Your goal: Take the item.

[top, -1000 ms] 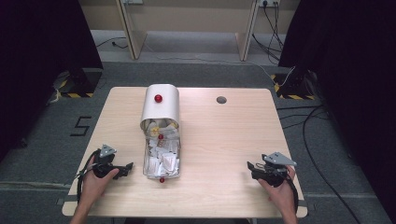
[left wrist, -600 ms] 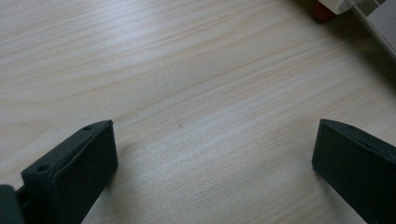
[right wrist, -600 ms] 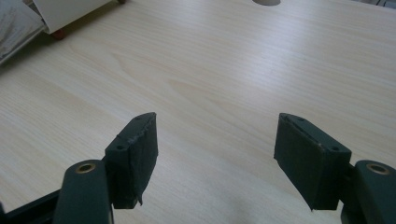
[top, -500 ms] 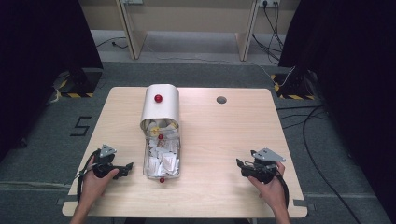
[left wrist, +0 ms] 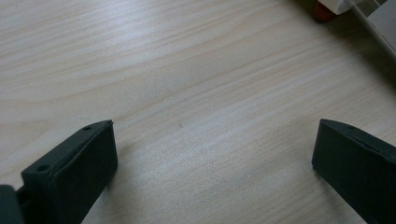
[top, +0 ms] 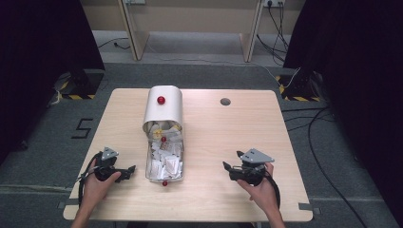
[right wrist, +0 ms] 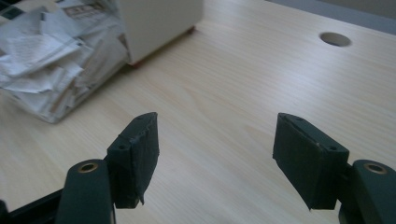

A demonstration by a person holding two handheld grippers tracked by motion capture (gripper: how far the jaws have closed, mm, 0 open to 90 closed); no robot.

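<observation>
A white round-topped box [top: 164,109] with a red knob [top: 161,100] stands on the wooden table [top: 228,128]. Its drawer [top: 148,164] is pulled out toward me and holds several white paper packets [top: 166,164]. A red knob [top: 165,183] marks the drawer front. My left gripper [top: 130,171] rests just left of the drawer, open, with bare wood between its jaws [left wrist: 215,125]. My right gripper [top: 227,168] hovers right of the drawer, open and pointing left; its own view [right wrist: 215,117] shows nothing between the jaws, with the packets [right wrist: 51,60] and the box [right wrist: 159,23] ahead.
A round cable hole [top: 225,101] sits in the table's far right part, also seen in the right gripper view [right wrist: 335,39]. Cables run over the grey floor [top: 313,128] on the right. Bare wood lies between the drawer and my right gripper.
My right gripper has moved left across the table toward the drawer, its jaws still wide. The left gripper and the drawer have stayed put.
</observation>
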